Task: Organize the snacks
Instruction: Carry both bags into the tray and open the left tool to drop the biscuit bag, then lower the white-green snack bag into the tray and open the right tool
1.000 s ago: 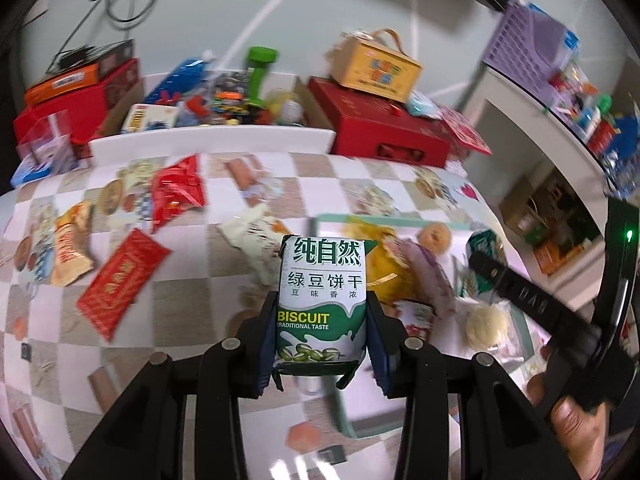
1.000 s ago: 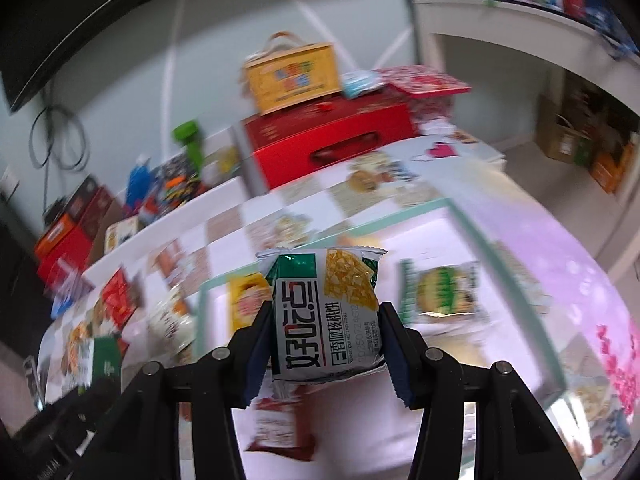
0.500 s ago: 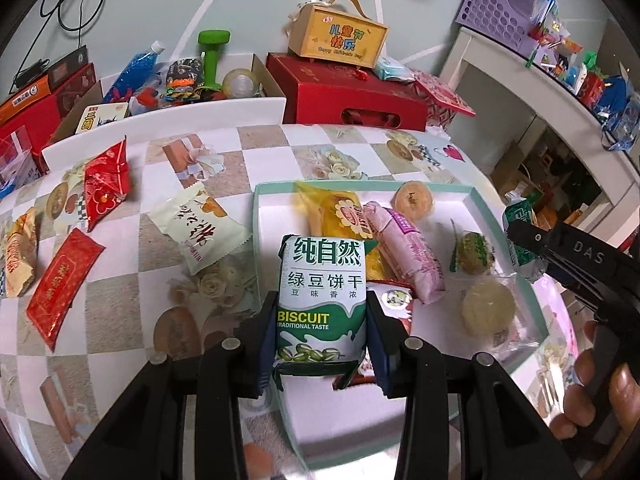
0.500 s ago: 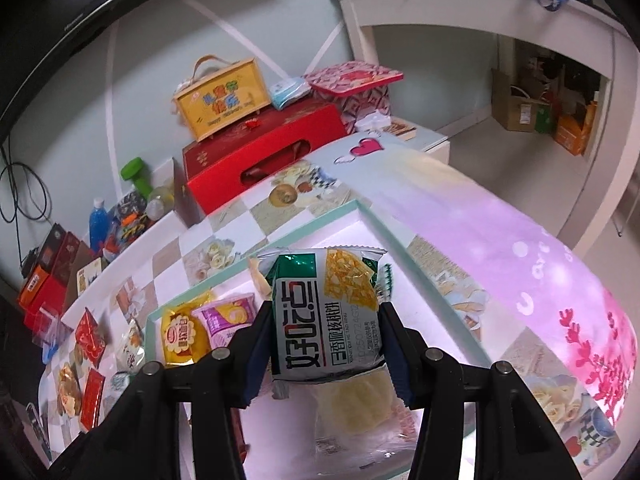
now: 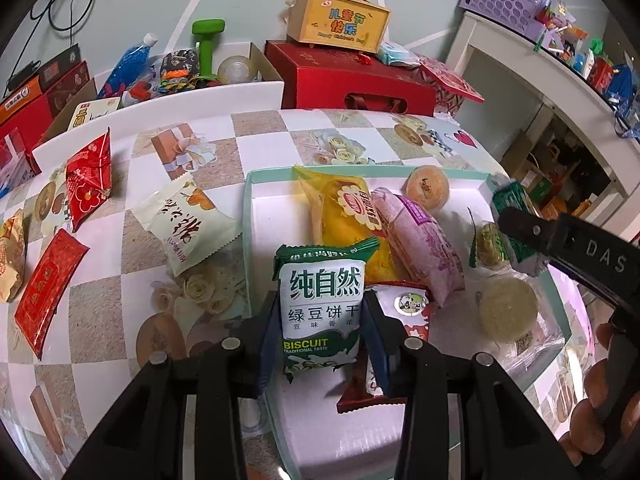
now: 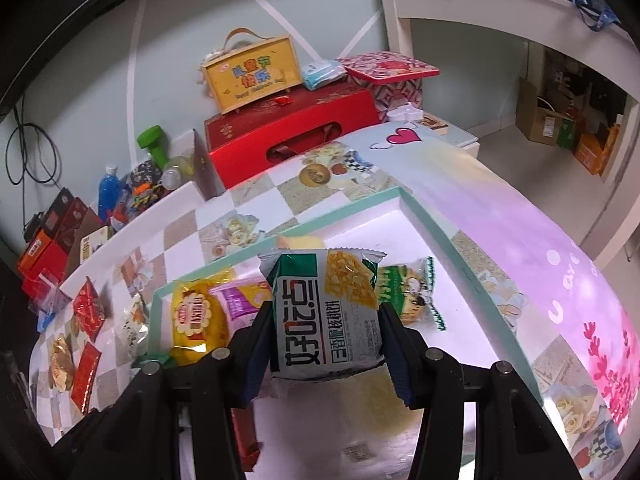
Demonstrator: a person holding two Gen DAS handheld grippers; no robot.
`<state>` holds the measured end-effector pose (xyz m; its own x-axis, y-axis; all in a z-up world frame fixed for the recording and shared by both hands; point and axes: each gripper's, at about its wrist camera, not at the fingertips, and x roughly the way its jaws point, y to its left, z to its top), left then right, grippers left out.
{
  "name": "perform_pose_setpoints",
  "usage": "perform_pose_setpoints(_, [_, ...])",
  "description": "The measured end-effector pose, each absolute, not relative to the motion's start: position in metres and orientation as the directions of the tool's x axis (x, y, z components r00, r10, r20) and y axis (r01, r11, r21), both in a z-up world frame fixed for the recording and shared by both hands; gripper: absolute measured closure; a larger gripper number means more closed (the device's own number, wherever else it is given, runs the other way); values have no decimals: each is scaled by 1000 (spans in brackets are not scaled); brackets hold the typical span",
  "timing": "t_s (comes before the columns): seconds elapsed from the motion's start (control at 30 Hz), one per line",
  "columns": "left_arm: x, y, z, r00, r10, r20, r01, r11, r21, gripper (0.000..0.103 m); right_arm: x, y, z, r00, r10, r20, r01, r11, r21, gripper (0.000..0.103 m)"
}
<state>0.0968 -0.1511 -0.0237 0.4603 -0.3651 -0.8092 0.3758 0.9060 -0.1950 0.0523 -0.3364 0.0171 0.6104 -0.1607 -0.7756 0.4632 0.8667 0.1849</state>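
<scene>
The left tongs [image 5: 320, 332] are clenched on a green-and-white biscuit packet [image 5: 320, 312], held upright over the near-left part of a white tray [image 5: 250, 216] w/ a mint-green rim. The right tongs [image 6: 324, 340] grip a green-and-grey snack packet [image 6: 324, 316], also upright, above the tray's middle. In the left wrist view the right tongs' black arm reaches in from the right edge, a hand [image 5: 596, 412] wrapped around its handle.

In the tray: a yellow packet [image 5: 344, 216], a purple packet [image 5: 420, 248] lying against it, a round pastry [image 5: 426, 188] near the far rim, a red packet [image 5: 400, 320] partly under the biscuit packet, a pale round cake in clear wrap [image 5: 508, 308], and a small green-wrapped snack [image 6: 408, 292].

On the table [image 5: 260, 128], left of the tray & apart from it: a white packet [image 5: 186, 228], two red packets [image 5: 88, 180] [image 5: 48, 284], and a gold-wrapped one [image 5: 10, 256] at the edge. Behind the table, a yellow carry box [image 5: 340, 24] sits on a red gift box [image 5: 352, 84].
</scene>
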Motion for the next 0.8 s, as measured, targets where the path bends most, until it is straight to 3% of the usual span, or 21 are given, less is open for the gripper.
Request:
perform_pose_setpoints(0.47, [97,-150,-24,429,-373,-823,376,902,-212,60,60,-333,-1,560,-142,-816,463,871,166,48])
perform_pose_setpoints(0.6, [97,-145,-18,427,-378,-822,364,903,-226,46,59,-334,-3,553,-129,-823,467,866,178,48])
perform_pose_setpoints(0.8, [97,-132,-4,441,-379,-813,336,910,-242,42,57,-335,3,553,-133,-822,475,861,180,46])
